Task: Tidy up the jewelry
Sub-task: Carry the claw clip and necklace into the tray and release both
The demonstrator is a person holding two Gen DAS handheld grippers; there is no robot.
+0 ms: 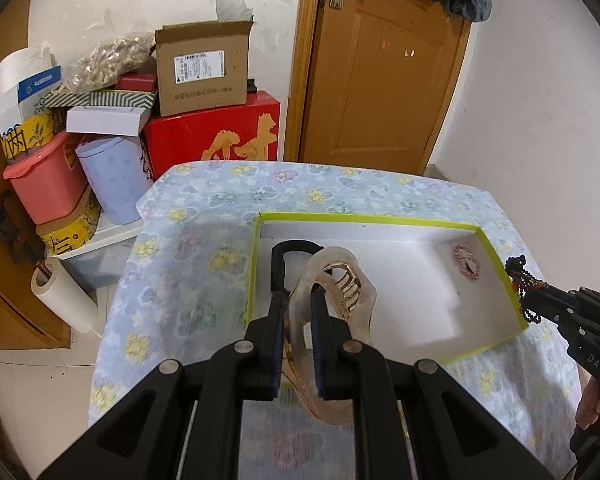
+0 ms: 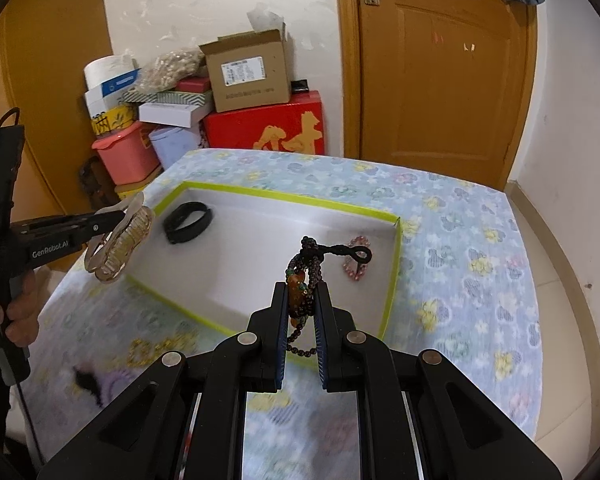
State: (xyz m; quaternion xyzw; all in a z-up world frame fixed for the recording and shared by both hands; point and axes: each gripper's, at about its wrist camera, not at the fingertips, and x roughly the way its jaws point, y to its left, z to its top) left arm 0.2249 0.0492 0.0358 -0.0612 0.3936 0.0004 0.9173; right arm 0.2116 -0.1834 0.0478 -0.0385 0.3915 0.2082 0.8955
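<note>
My left gripper (image 1: 300, 300) points down at a slant, its jaws clamped on a hair clip (image 1: 336, 292). My right gripper (image 2: 303, 296) slants down likewise, jaws pinched on a bead necklace (image 2: 304, 280). A hand (image 2: 14, 312) grips the left handle.

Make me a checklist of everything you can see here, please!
Surface: table under a blue flowered cloth.
Job's things: white box with a green rim holds a black band and a pink beaded bracelet.
Clutter: nothing seen on the cloth that I can name; one dark blur near the front.
Grippers: left gripper shut on a clear hair claw; right gripper shut on a dark bead string.
Cables: a black cable hangs by the left hand.
Surroundings: stacked boxes, pink tub, wooden door.
</note>
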